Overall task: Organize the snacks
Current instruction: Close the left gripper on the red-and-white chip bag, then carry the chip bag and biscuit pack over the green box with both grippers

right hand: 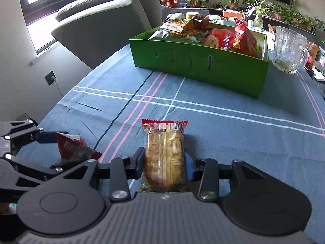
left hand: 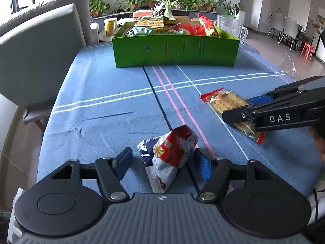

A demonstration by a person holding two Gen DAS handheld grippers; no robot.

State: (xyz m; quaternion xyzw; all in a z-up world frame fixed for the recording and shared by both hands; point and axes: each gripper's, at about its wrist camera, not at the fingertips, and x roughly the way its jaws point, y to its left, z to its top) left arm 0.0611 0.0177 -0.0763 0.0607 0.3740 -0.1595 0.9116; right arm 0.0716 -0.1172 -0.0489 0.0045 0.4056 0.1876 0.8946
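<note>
A crumpled red, white and blue snack bag (left hand: 169, 154) lies on the blue tablecloth between the fingers of my left gripper (left hand: 162, 162); the right finger touches it, the left stands apart, so the jaws are open. In the right wrist view the same bag (right hand: 75, 148) sits at the left gripper's tips. My right gripper (right hand: 164, 162) is shut on a clear bread packet with red ends (right hand: 164, 152), also seen in the left wrist view (left hand: 227, 103). A green box (left hand: 174, 48) full of snacks stands at the far side, also in the right wrist view (right hand: 199, 65).
A glass mug (right hand: 288, 48) stands right of the green box. A grey sofa (left hand: 40, 46) borders the table's left edge. Potted plants (left hand: 142, 0) and a yellow cup (left hand: 110, 26) sit behind the box. Chairs and a red stool (left hand: 306, 48) are far right.
</note>
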